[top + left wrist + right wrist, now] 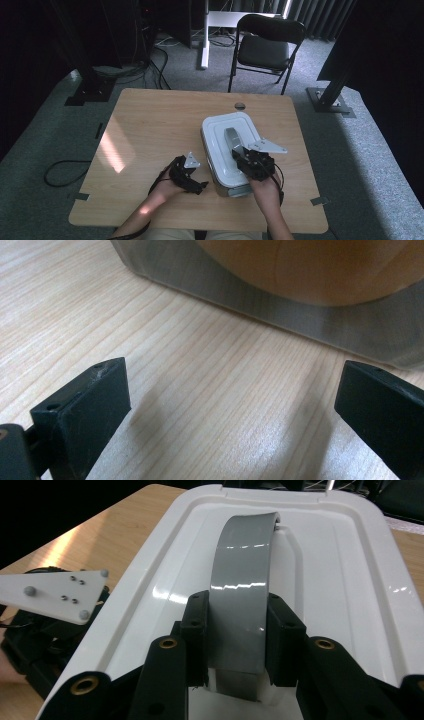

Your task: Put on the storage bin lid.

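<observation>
1. The white lidded container (227,150) stands on the wooden table (150,125), right of centre, towards the near edge.
2. Its lid (345,570) is glossy moulded plastic. Judge it stiff but slippery; flat surfaces offer poor purchase.
3. The grey handle (242,595) arches along the lid's centre. It is the proper hold point: narrow, rigid, and raised clear of the lid.
4. The body looks metallic at its lower wall (280,305), so expect moderate weight; lift evenly.
5. The right gripper (236,640) is clamped on the grey handle at its near end, jaws pressed on both sides.
6. The left gripper (232,405) rests low over the table just left of the container, jaws wide apart, holding nothing.
</observation>
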The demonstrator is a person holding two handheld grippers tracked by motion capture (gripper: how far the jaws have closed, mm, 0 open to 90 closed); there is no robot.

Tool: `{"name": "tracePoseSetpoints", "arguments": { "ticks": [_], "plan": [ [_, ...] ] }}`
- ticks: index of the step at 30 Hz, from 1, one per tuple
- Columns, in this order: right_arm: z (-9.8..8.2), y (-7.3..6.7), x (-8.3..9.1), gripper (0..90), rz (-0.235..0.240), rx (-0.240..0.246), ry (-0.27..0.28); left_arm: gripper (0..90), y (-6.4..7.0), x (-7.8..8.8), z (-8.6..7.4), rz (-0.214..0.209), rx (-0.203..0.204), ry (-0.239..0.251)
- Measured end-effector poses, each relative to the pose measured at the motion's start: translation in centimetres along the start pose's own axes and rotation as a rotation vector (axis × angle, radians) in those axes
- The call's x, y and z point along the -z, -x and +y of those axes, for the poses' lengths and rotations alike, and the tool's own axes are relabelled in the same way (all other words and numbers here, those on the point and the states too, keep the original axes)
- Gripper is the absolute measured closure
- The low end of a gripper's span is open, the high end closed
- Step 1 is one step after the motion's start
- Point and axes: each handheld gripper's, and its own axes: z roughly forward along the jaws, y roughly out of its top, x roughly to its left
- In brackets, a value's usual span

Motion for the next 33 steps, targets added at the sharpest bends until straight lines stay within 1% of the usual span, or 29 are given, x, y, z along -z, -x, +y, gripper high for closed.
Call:
{"name": "tracePoseSetpoints", "arguments": {
  "ticks": [5, 6, 11, 12, 13, 14, 19, 22, 25, 27, 28, 29, 31, 32, 33],
  "plan": [
    [0.0, -0.4, -0.2, 67.3, -0.003, 0.010, -0.012, 2.0, -0.1, 0.1, -0.1, 0.003, 0.010, 0.006],
    [0.0, -0.5, -0.1, 67.3, 0.004, 0.007, -0.015, 2.0, -0.1, 0.2, -0.2, 0.002, 0.017, 0.012],
    [-0.2, -0.8, -0.3, 67.3, 0.011, 0.012, -0.027, 2.0, -0.2, 0.3, -0.3, 0.006, 0.020, 0.011],
    [-0.6, -0.9, -0.6, 67.2, 0.011, 0.010, -0.039, 2.0, -0.2, 0.3, -0.3, 0.004, 0.021, 0.009],
    [-0.6, -0.9, -0.6, 67.2, 0.011, 0.010, -0.039, 2.0, -0.2, 0.3, -0.3, 0.004, 0.021, 0.009],
    [-0.6, -1.1, -0.8, 67.2, -0.003, 0.020, -0.039, 2.0, -0.3, 0.3, -0.4, 0.005, 0.021, 0.006],
    [-0.5, -1.0, -0.9, 67.2, -0.004, 0.018, -0.054, 2.0, -0.2, 0.3, -0.4, 0.005, 0.020, 0.004],
    [-0.4, -0.9, -1.0, 67.1, -0.002, 0.019, -0.064, 2.0, -0.2, 0.2, -0.3, 0.006, 0.032, 0.011],
    [-0.4, -1.0, -1.1, 67.0, -0.006, 0.025, -0.070, 2.0, -0.1, 0.3, -0.3, 0.005, 0.034, 0.012],
    [-0.4, -0.9, -1.1, 66.0, 0.001, 0.024, -0.070, 2.0, -0.1, 0.3, -0.2, 0.003, 0.033, 0.010],
    [-0.4, -0.8, -1.0, 50.8, 0.029, 0.015, -0.054, 2.0, -0.2, 0.3, -0.2, -0.002, 0.030, 0.007],
    [-0.4, -0.8, -1.0, 50.8, 0.029, 0.015, -0.054, 2.0, -0.2, 0.3, -0.2, -0.002, 0.030, 0.007],
    [-0.5, -0.7, -0.6, 42.3, 0.045, 0.013, -0.023, 2.0, -0.2, 0.4, -0.2, -0.003, 0.034, 0.009],
    [-0.5, -0.6, -0.3, 37.9, 0.039, 0.015, -0.004, 2.0, -0.3, 0.4, -0.2, -0.003, 0.038, 0.011],
    [-0.5, -0.6, -0.3, 37.9, 0.039, 0.015, -0.004, 2.0, -0.3, 0.4, -0.2, -0.003, 0.038, 0.011]
  ]
}}
